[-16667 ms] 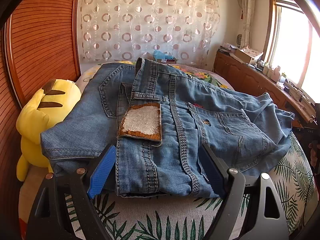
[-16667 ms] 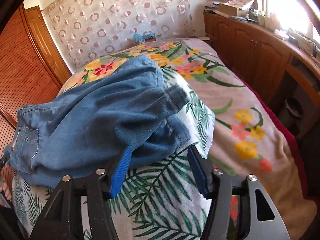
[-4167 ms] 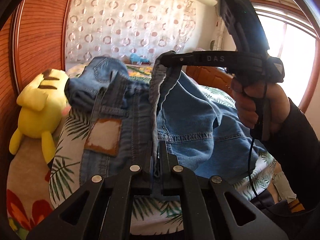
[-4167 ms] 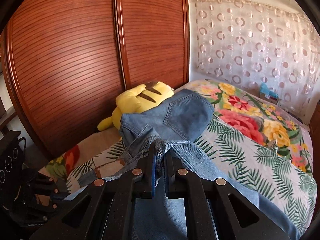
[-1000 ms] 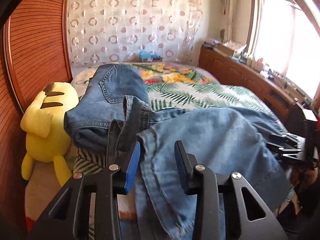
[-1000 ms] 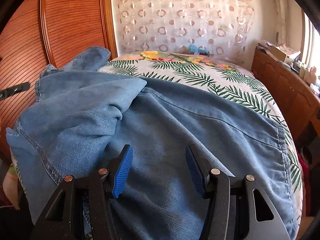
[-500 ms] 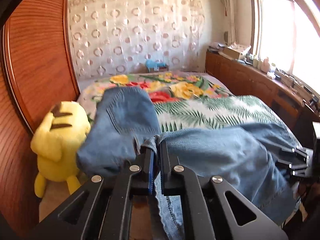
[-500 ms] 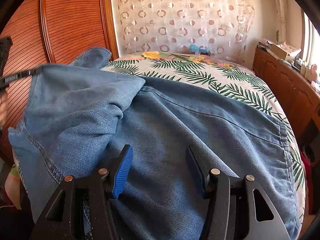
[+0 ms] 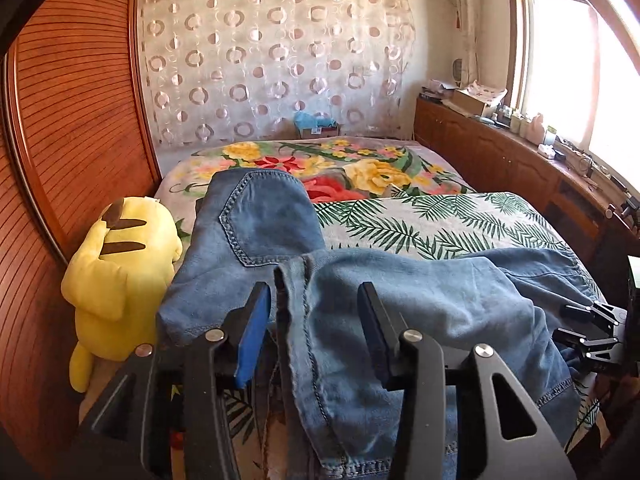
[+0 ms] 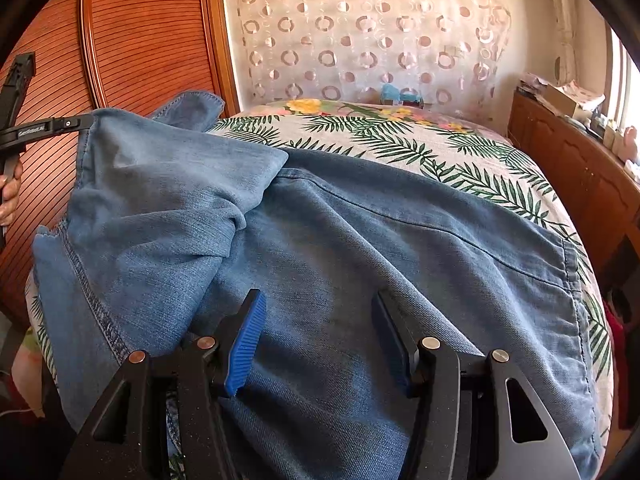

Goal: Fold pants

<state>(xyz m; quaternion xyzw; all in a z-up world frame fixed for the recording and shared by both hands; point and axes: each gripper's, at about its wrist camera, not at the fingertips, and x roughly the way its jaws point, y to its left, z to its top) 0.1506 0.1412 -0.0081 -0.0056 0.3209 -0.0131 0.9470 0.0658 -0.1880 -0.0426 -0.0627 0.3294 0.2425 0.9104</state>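
Observation:
Blue denim pants point(image 9: 420, 304) lie spread across the near part of the bed, also filling the right wrist view point(image 10: 360, 248). One part with a back pocket point(image 9: 256, 224) reaches toward the plush toy. My left gripper point(image 9: 314, 320) is open, its blue pads either side of a raised seam edge of the denim. In the right wrist view the left gripper point(image 10: 84, 122) touches a lifted fold at the far left. My right gripper point(image 10: 320, 332) is open just above the flat denim, holding nothing; it also shows in the left wrist view point(image 9: 568, 324).
A yellow plush toy point(image 9: 120, 264) sits at the bed's left edge against the wooden wardrobe doors point(image 9: 68, 128). The bedspread point(image 9: 420, 220) has leaf and flower prints. A wooden cabinet point(image 9: 520, 168) with clutter runs along the right under the window.
My left gripper was shut on the denim edge half a second ago and has now opened, with the seam still between its pads. The right gripper stayed open over the denim.

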